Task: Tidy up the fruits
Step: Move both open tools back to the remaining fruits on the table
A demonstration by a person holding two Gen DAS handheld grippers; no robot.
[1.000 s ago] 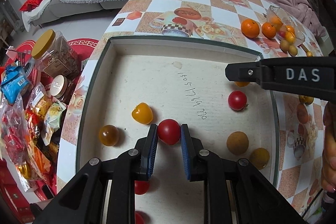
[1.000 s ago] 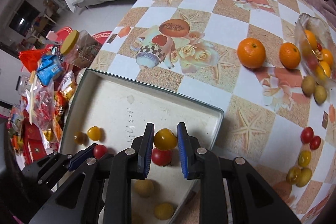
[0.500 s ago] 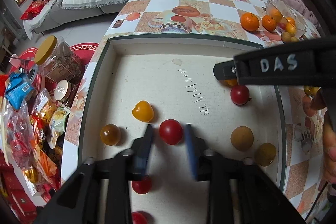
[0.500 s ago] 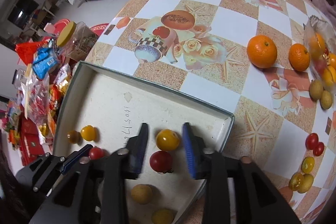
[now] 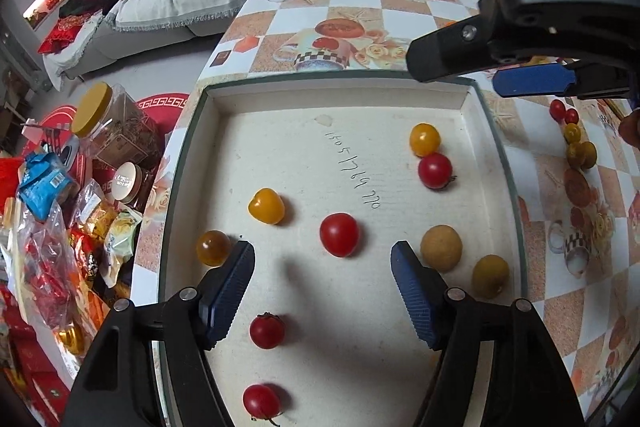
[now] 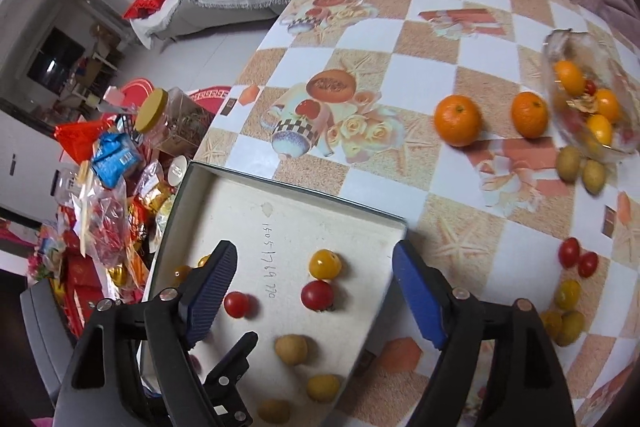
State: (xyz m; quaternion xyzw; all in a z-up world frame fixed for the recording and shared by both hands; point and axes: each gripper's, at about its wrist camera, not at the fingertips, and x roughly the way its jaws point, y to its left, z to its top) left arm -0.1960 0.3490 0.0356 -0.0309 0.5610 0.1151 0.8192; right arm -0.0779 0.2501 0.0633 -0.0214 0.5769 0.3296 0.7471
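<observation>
The red tomato (image 5: 339, 235) now lies free on the tray (image 5: 182, 187) floor, released a moment ago by the left gripper (image 5: 322, 281), whose jaws have spread wide and hold nothing. The yellow tomato (image 6: 325, 263) likewise sits dropped beyond the right gripper (image 6: 314, 277), also wide open and empty; both placements look done, with more fruit still out on the table (image 6: 460, 163)

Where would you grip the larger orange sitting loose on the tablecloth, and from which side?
Grip the larger orange across its widest middle, coming straight down from above. It is round and sits free on the table, apart from the smaller orange to its right, so the open right gripper has room on both flanks.
</observation>
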